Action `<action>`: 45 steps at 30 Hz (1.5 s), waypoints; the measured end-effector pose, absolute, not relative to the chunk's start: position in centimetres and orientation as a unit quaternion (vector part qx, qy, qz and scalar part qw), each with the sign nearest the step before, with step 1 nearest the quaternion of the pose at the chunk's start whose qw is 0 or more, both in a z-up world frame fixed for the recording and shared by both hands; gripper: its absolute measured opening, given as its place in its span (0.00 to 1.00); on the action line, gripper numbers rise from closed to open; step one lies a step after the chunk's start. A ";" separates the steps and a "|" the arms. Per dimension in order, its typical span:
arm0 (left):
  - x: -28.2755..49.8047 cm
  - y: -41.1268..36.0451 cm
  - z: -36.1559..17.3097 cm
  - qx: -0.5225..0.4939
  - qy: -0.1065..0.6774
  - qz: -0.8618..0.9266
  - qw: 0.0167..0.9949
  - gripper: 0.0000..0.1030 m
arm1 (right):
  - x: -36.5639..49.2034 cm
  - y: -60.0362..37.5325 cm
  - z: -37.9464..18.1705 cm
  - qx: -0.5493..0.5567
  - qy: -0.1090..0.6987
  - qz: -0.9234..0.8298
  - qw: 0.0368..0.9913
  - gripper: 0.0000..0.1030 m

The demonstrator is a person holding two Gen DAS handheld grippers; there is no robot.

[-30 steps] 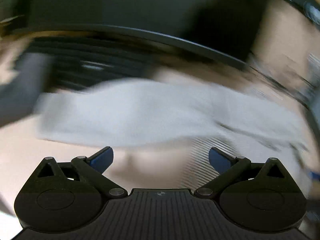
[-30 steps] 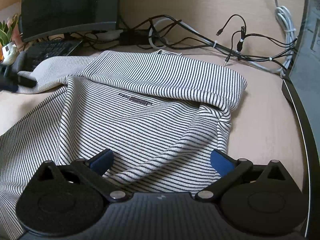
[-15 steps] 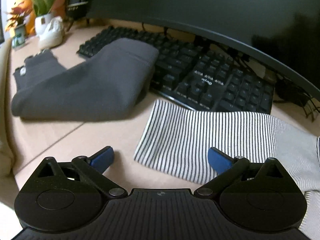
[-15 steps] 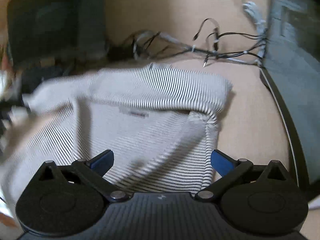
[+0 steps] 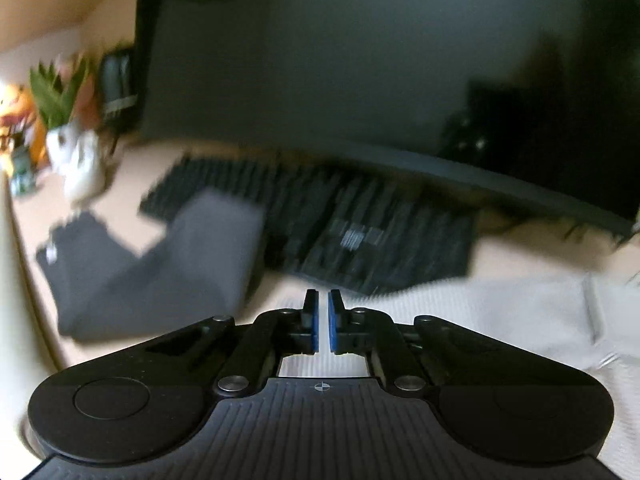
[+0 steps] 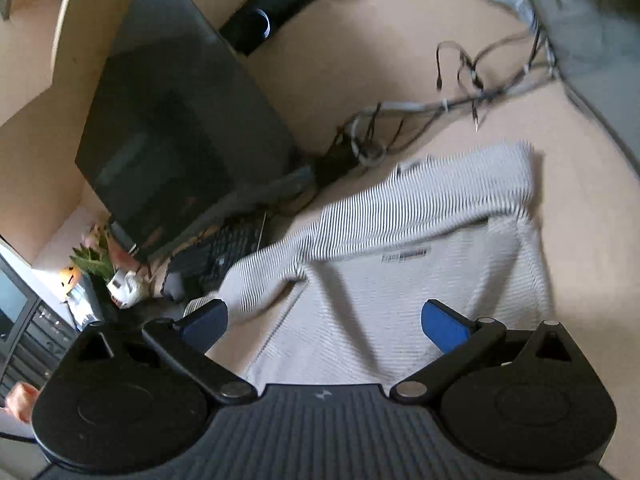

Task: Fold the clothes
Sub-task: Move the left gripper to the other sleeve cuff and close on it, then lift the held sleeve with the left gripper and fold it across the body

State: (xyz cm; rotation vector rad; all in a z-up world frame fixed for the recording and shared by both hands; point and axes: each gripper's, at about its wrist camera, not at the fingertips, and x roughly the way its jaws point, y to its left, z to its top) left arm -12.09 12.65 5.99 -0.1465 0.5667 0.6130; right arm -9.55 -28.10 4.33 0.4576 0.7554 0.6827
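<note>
Striped shirt [image 6: 420, 280] beneath tilted right gripper [image 6: 324, 320], jaws spread; left gripper [image 5: 320, 316] nearly closed.

Striped shirt [image 6: 420, 264]: white w/ thin dark stripes, spread on worktop [image 6: 580, 184], top part folded over, small label visible. Grey garment [image 5: 160, 272] lies partly over keyboard.

Black keyboard [image 5: 360, 232] beneath monitor [image 5: 360, 60], tangled cables [image 6: 460, 108] (potted plant [image 5: 60, 92] leftward).
</note>
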 end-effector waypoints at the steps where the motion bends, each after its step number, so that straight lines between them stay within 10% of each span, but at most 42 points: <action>1: -12.2 12.1 7.1 -0.068 0.262 0.292 0.918 0.04 | -9.5 -28.1 4.3 0.216 0.358 0.325 0.848 1.00; 12: -11.9 8.6 12.6 -0.022 0.220 0.267 0.938 0.15 | -9.8 -29.7 4.2 0.218 0.336 0.326 0.856 1.00; 14: -12.5 10.1 10.2 -0.039 0.252 0.286 0.924 0.61 | -9.6 -29.7 3.9 0.221 0.340 0.325 0.854 1.00; 15: -12.9 10.9 9.0 -0.048 0.267 0.296 0.916 0.67 | -9.5 -29.7 3.8 0.223 0.343 0.325 0.853 1.00; 30: -13.5 16.7 -1.0 -0.108 0.361 0.307 0.874 0.55 | -12.0 -24.4 4.0 0.148 0.385 0.320 0.853 1.00; 37: -13.3 16.7 -1.7 -0.089 0.342 0.252 0.901 0.20 | -14.4 -23.1 3.7 0.140 0.405 0.279 0.859 1.00; 45: -14.2 16.1 1.5 -0.084 0.297 0.225 0.924 0.12 | -16.9 -23.0 3.8 0.141 0.416 0.244 0.865 1.00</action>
